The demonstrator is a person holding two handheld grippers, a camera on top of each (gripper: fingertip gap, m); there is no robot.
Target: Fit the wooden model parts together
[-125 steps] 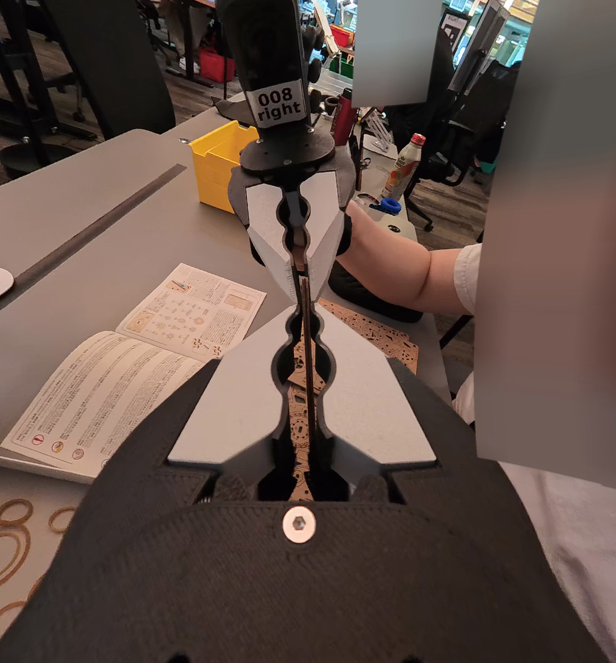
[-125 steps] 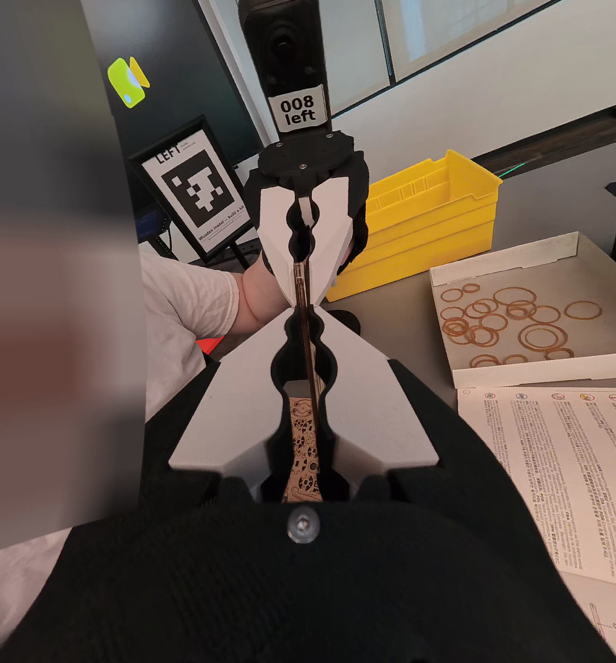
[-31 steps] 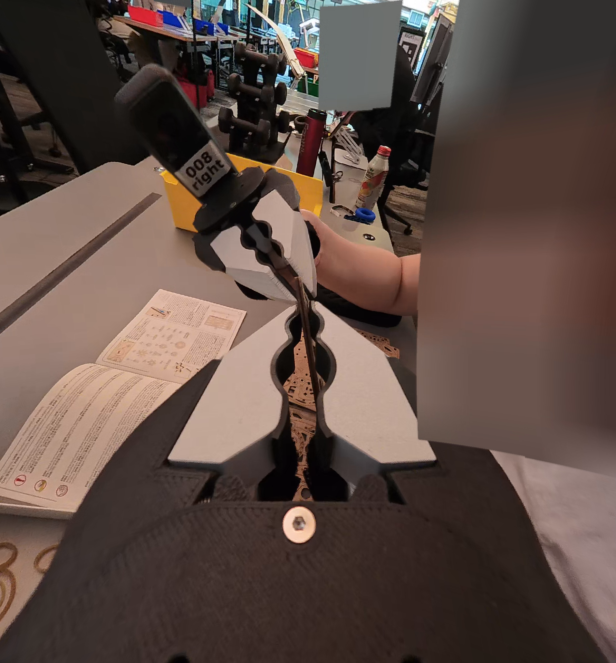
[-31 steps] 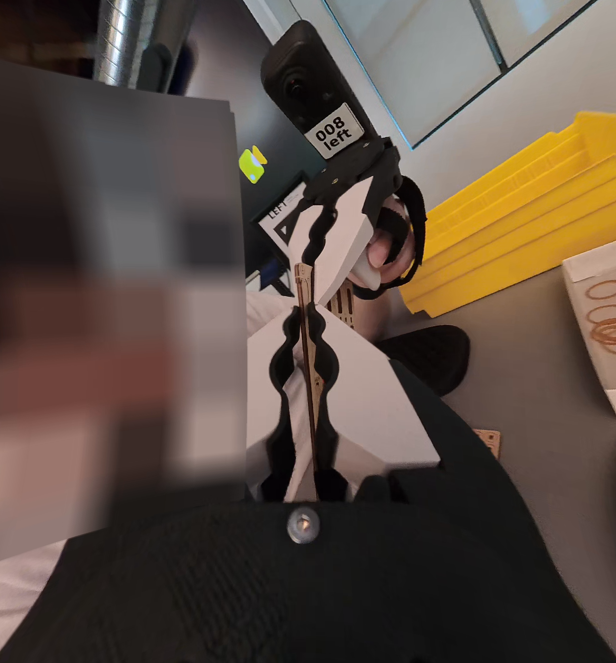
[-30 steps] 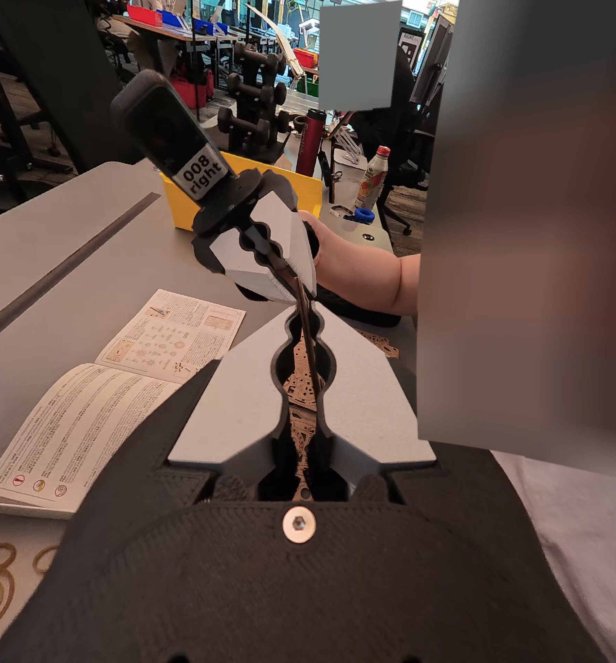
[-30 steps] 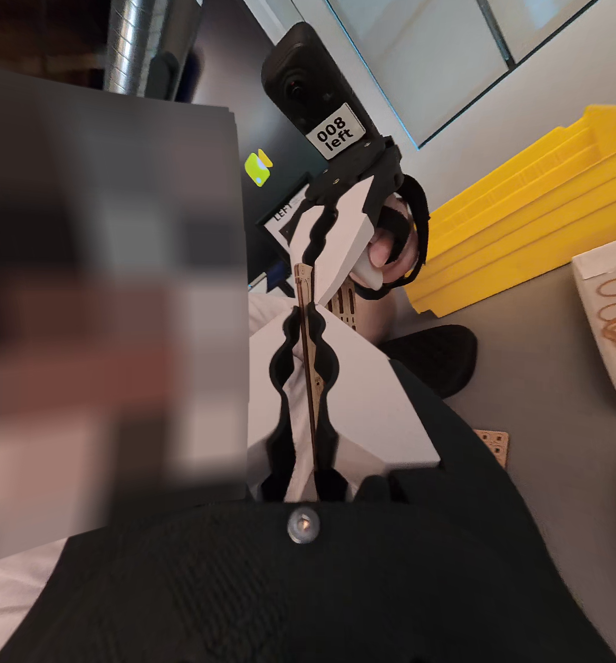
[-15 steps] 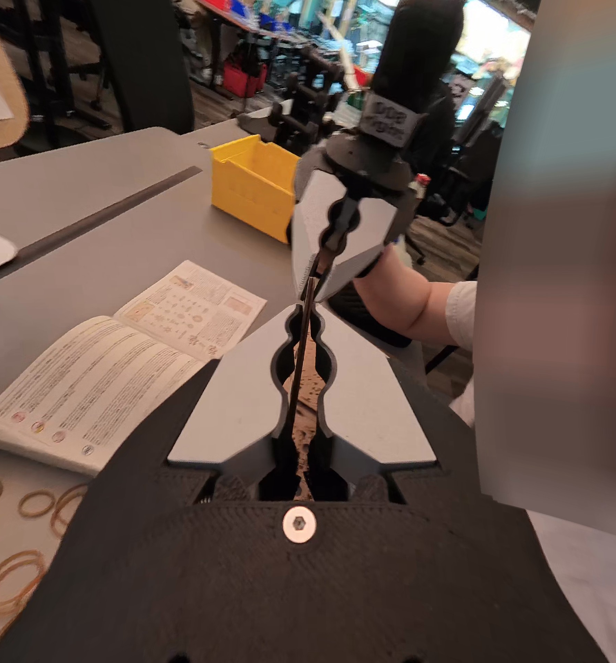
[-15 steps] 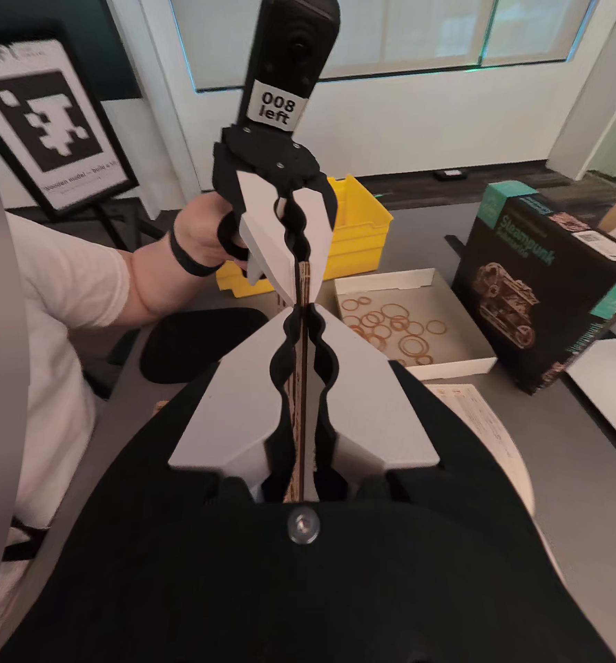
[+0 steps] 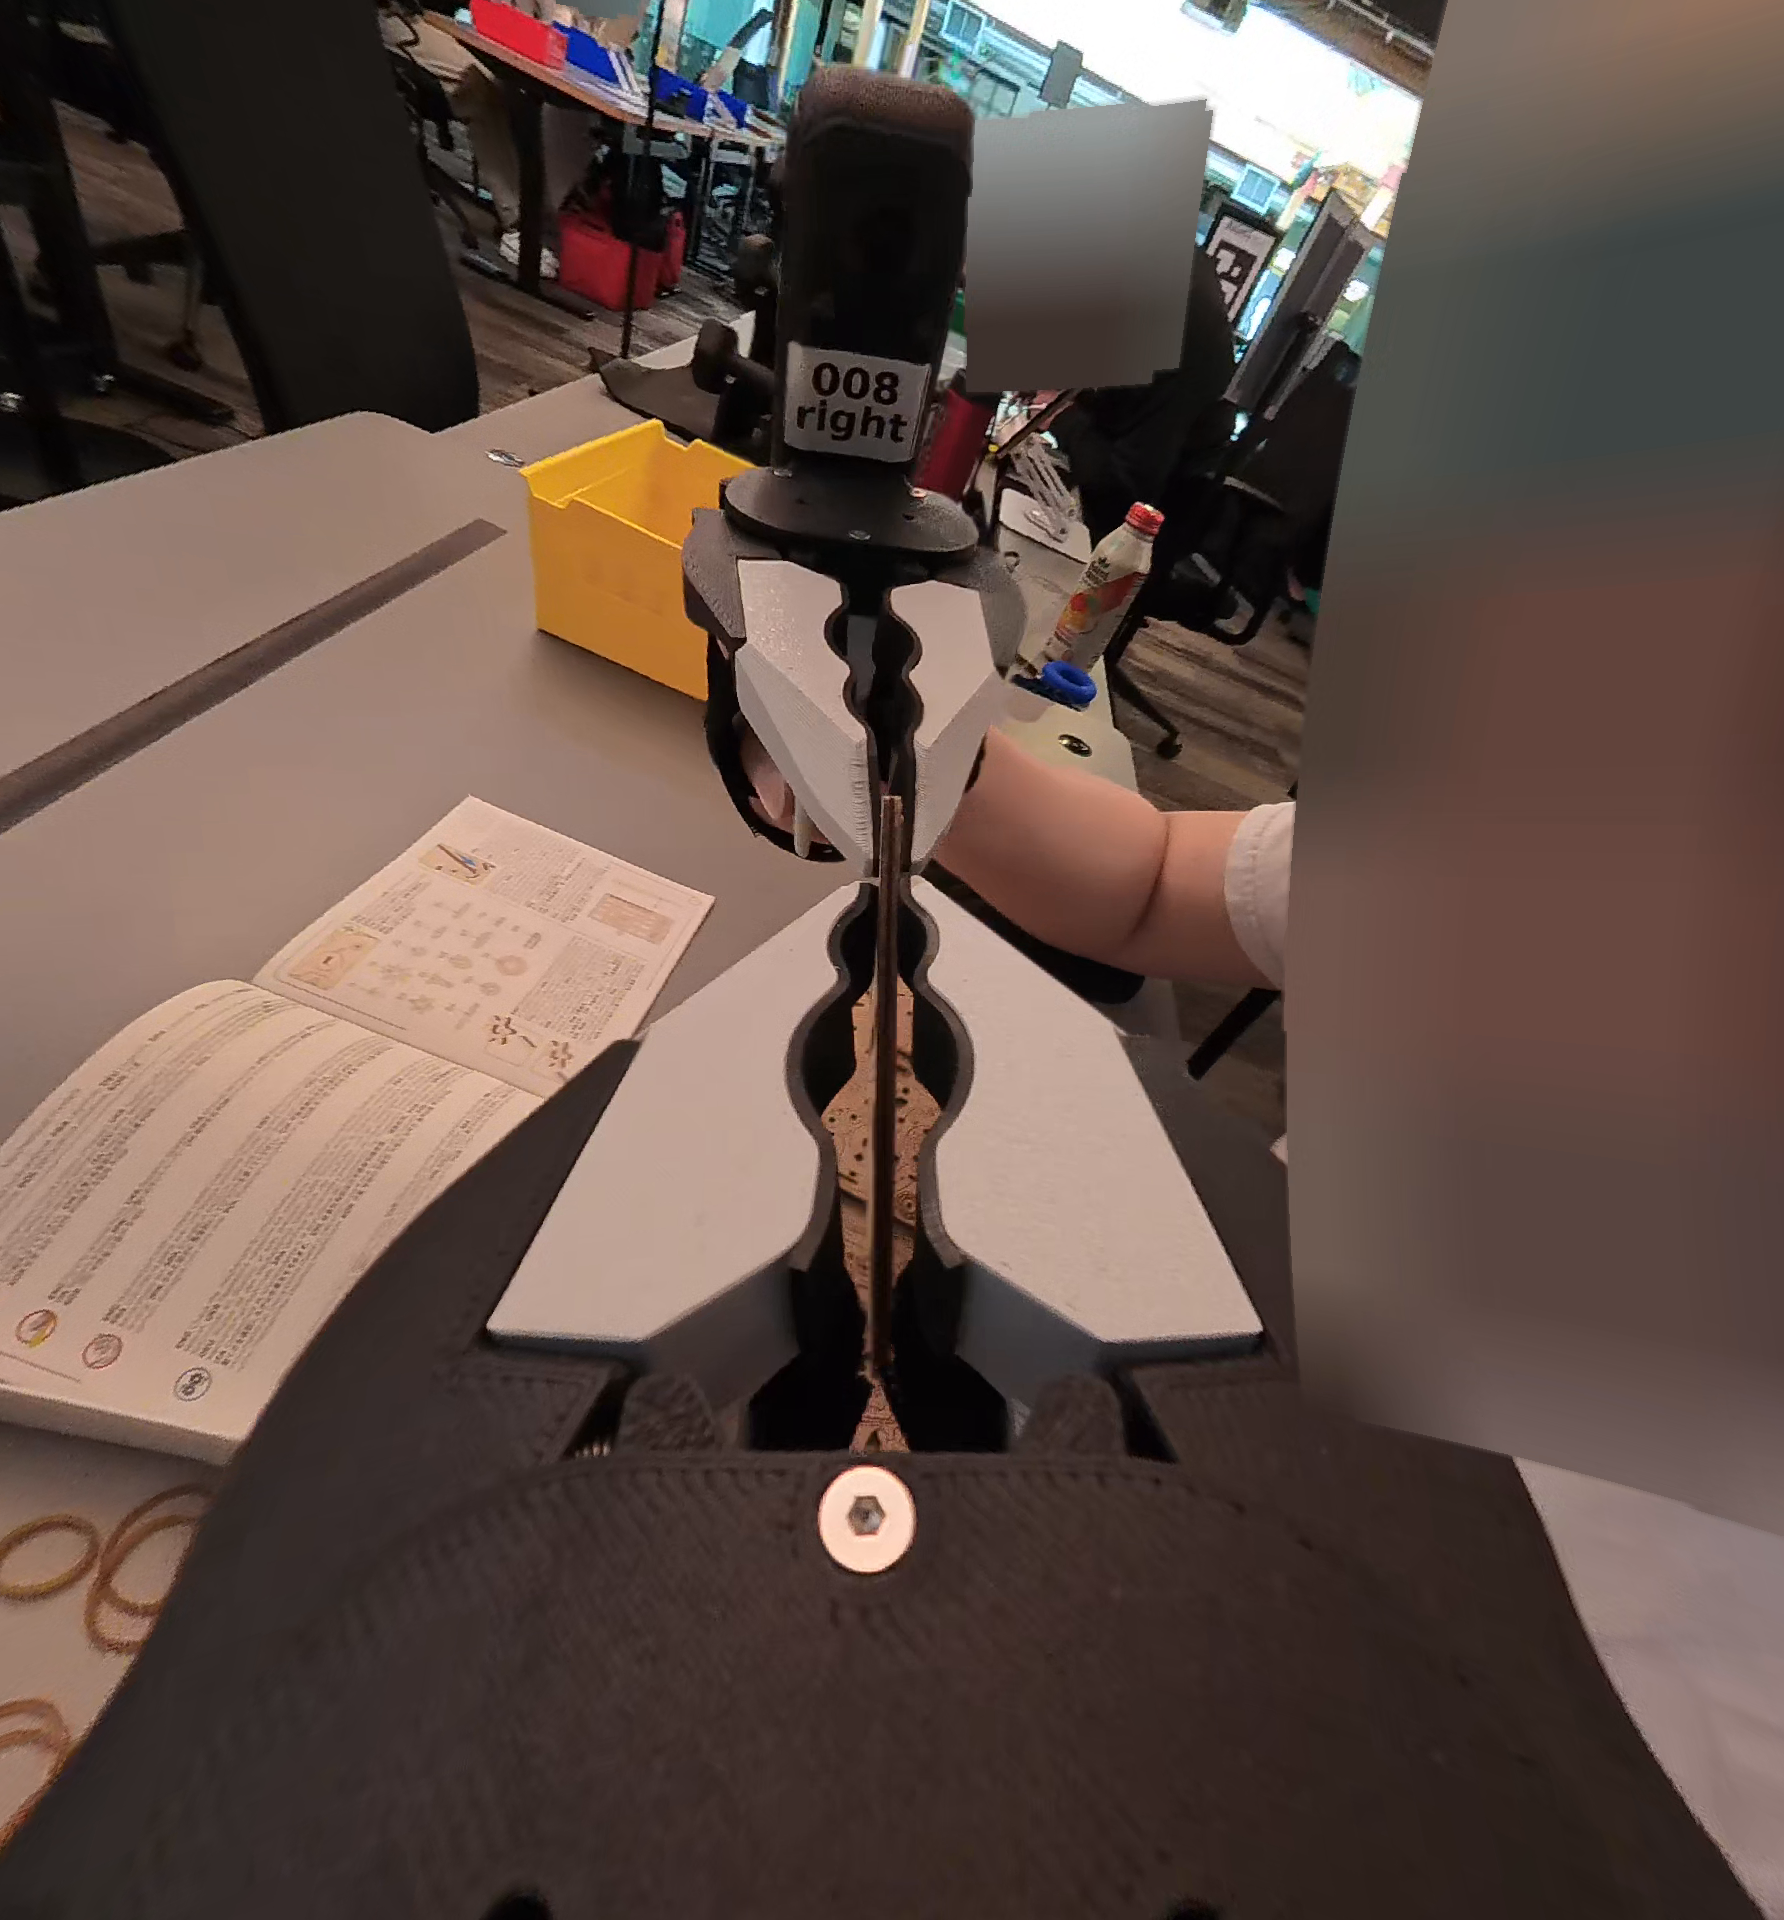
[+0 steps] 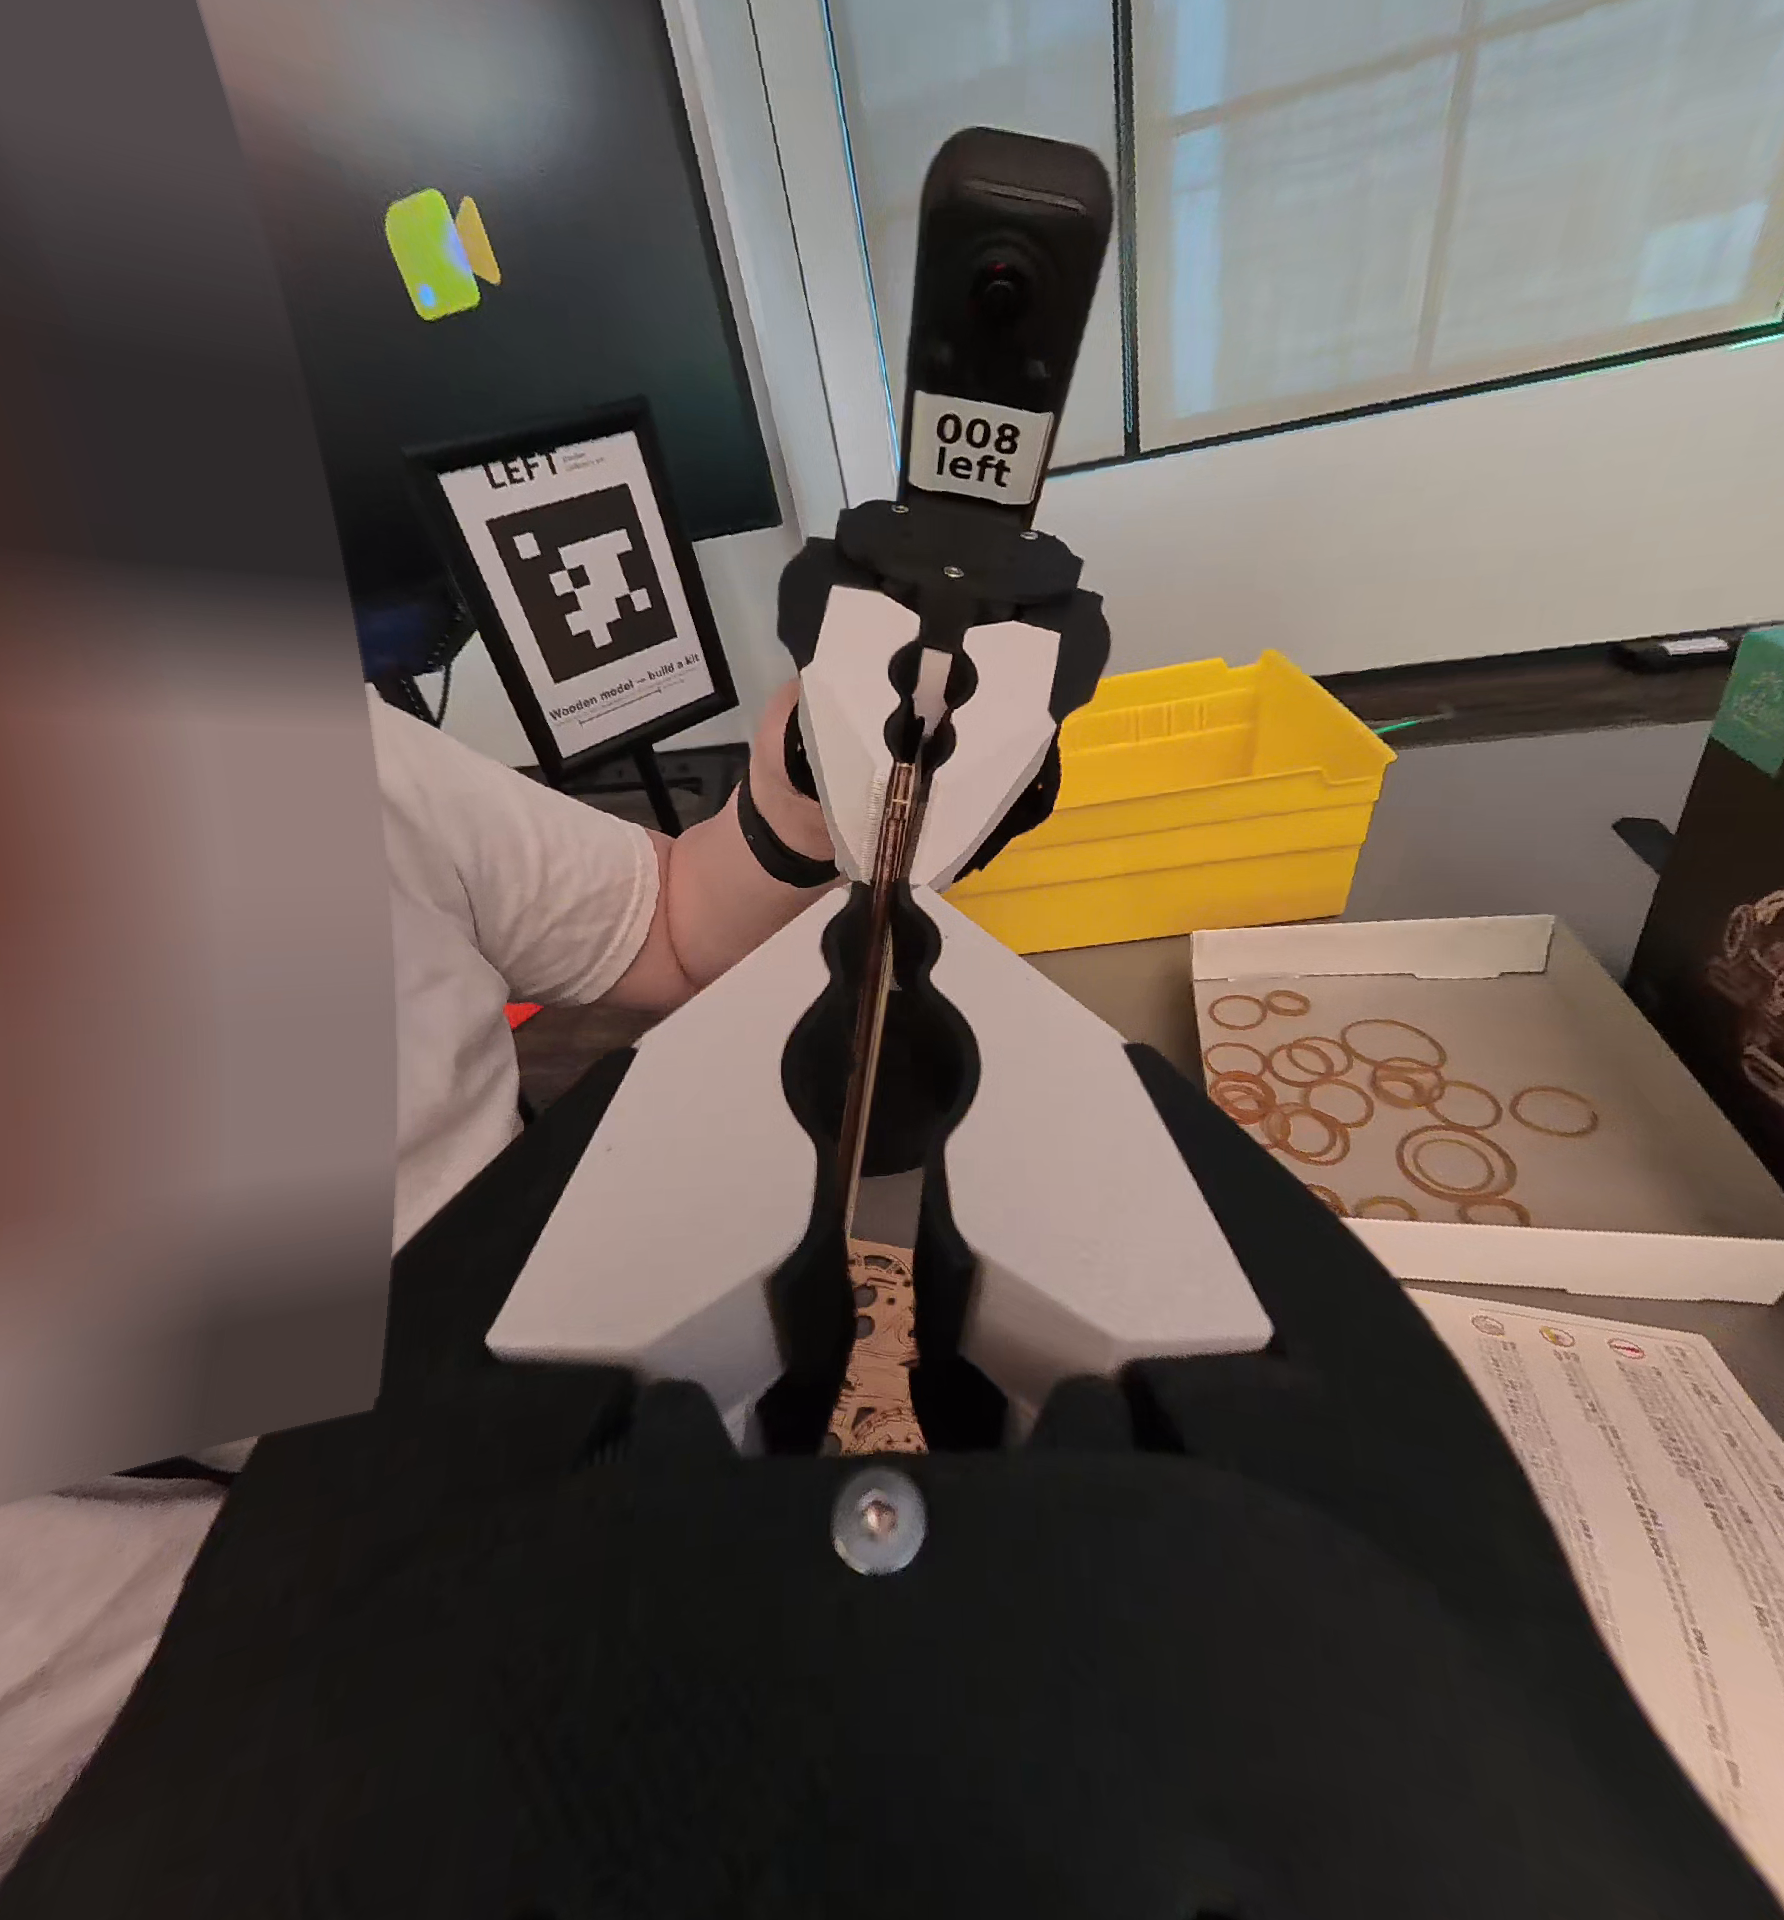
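A thin laser-cut wooden sheet point(image 9: 884, 1039) is held edge-on in the air between both grippers, which face each other tip to tip. My left gripper point(image 9: 883, 896) is shut on its near end in the left wrist view, and my right gripper point(image 9: 885, 844) is shut on its far end. In the right wrist view the same sheet point(image 10: 870, 1049) runs from my right gripper point(image 10: 880, 902) to my left gripper point(image 10: 893, 854). Another wooden parts sheet point(image 10: 880, 1351) lies on the table below and shows only through the finger gap.
An open instruction booklet point(image 9: 296, 1091) lies on the grey table, with a yellow bin point(image 9: 607, 561) behind it. A white tray point(image 10: 1387, 945) holds several brown rings. A dark kit box point(image 10: 1761, 935) stands at the right. A marker sign point(image 10: 587, 592) stands behind. The grippers are tip to tip, or close to it.
A second ago both grippers were twisted sideways with the sheet skewed between them. Now they stand upright and in line, still shut on the sheet.
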